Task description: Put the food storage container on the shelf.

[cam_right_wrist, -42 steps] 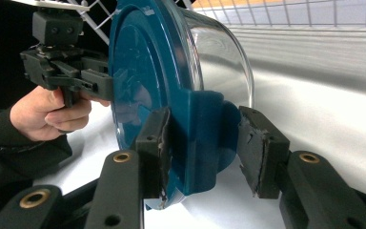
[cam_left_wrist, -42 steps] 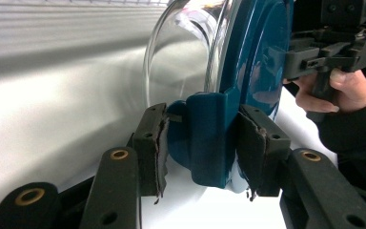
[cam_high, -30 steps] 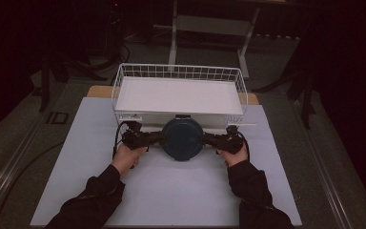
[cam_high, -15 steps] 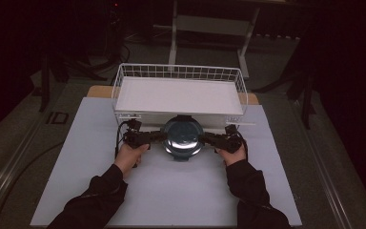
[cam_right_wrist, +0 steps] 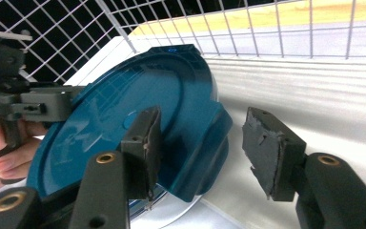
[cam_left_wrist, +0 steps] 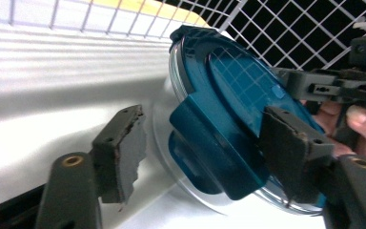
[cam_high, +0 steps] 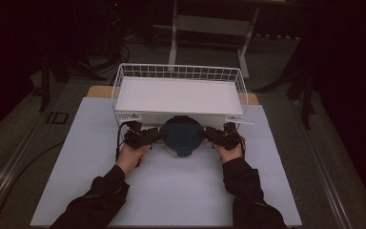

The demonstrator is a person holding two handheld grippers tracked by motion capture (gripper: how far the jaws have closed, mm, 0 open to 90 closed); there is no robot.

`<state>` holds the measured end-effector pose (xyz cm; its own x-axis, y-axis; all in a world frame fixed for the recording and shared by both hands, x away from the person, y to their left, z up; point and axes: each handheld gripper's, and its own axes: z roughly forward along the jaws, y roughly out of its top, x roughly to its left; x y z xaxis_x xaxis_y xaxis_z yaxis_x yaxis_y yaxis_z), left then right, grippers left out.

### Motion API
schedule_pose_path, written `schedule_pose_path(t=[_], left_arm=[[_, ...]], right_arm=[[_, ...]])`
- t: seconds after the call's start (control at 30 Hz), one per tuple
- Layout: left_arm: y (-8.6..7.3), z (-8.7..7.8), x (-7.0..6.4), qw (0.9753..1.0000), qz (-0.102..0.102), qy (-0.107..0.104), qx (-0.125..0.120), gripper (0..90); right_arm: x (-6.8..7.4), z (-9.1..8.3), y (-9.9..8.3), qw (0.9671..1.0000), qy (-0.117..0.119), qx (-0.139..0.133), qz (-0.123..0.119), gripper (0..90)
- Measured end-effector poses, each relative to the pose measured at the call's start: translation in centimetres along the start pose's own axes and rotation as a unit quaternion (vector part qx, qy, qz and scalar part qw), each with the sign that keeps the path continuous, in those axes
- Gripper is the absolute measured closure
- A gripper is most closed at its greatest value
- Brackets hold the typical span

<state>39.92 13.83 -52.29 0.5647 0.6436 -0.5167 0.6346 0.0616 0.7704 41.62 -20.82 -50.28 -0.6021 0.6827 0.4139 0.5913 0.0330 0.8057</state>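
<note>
While both forearms reach in from the desk's near edge, left gripper [cam_high: 156, 137] and right gripper [cam_high: 208, 133] released, jaws spread astride a tilted blue lid [cam_high: 182, 136], wire basket [cam_high: 124, 76] just behind, toward the far edge.

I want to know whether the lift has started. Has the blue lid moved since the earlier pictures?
Yes. The blue lid has tipped up on edge between the left gripper and right gripper, closer to the wire basket.
</note>
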Motion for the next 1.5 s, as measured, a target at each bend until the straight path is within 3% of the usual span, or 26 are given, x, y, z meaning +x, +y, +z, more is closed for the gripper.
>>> schedule_pose_path(t=[0.1,0.17,0.2,0.27,0.33,0.43,0.47,0.5,0.67,0.9,1.03,1.1,1.17,1.3,1.5], left_arm=[[0.1,0.0,-0.1,1.0,0.001,0.006,0.0,31.1],[0.1,-0.1,-0.4,0.9998,0.016,0.008,-0.002,30.8],[0.1,-0.2,-0.5,0.9997,0.022,0.003,-0.004,28.1],[0.1,-0.3,-0.6,0.9997,0.024,-0.002,-0.006,22.4],[0.2,-0.7,-0.9,0.9989,0.04,-0.024,-0.01,16.2],[0.1,-1.3,-1.7,0.9987,0.039,-0.032,-0.007,10.2],[0.1,-1.4,-1.8,0.9976,0.055,-0.041,-0.001,6.4],[0.1,-1.5,-2.0,0.9973,0.059,-0.044,0.006,0.0],[-0.1,-2.3,-3.4,0.9946,0.086,-0.051,0.027,0.0],[-0.6,-4.0,-4.7,0.9935,0.097,-0.054,0.025,0.0],[-1.2,-4.6,-5.3,0.9932,0.093,-0.063,0.028,0.0],[-1.9,-5.2,-6.1,0.9911,0.111,-0.064,0.037,0.0],[-2.4,-5.8,-6.6,0.9896,0.122,-0.064,0.042,0.0],[-2.9,-6.8,-7.2,0.9898,0.119,-0.068,0.039,0.0],[-4.2,-8.3,-8.6,0.9866,0.142,-0.066,0.046,0.0]], right_arm=[[0.2,0.0,-0.1,0.9999,-0.008,-0.005,-0.004,46.6],[0.6,-0.1,-0.1,0.9997,-0.018,-0.007,-0.013,46.5],[1.1,-0.3,-0.1,0.9998,-0.019,0.001,0.0,46.2],[1.2,-0.5,0.0,0.9998,-0.018,0.001,0.0,44.2],[1.6,-0.8,0.2,0.9998,-0.014,-0.002,-0.011,43.2],[1.9,-1.0,0.1,0.9997,-0.014,0.007,-0.019,42.6],[2.0,-1.1,0.0,0.9995,-0.015,0.004,-0.026,42.6],[2.1,-1.3,-0.1,0.9995,-0.015,0.003,-0.027,42.3],[2.8,-2.1,-0.3,0.9996,-0.008,0.005,-0.028,42.3],[4.4,-3.2,-0.7,0.9988,-0.004,0.012,-0.046,39.9],[5.0,-3.9,-1.0,0.9992,0.009,0.008,-0.039,39.9],[5.5,-4.2,-1.3,0.9986,0.009,0.016,-0.049,40.1],[5.8,-4.4,-1.8,0.9982,0.018,0.02,-0.054,41.8],[6.6,-4.6,-2.7,0.9973,0.022,0.029,-0.064,42.8],[7.9,-4.8,-3.6,0.9958,0.034,0.041,-0.074,49.7]])
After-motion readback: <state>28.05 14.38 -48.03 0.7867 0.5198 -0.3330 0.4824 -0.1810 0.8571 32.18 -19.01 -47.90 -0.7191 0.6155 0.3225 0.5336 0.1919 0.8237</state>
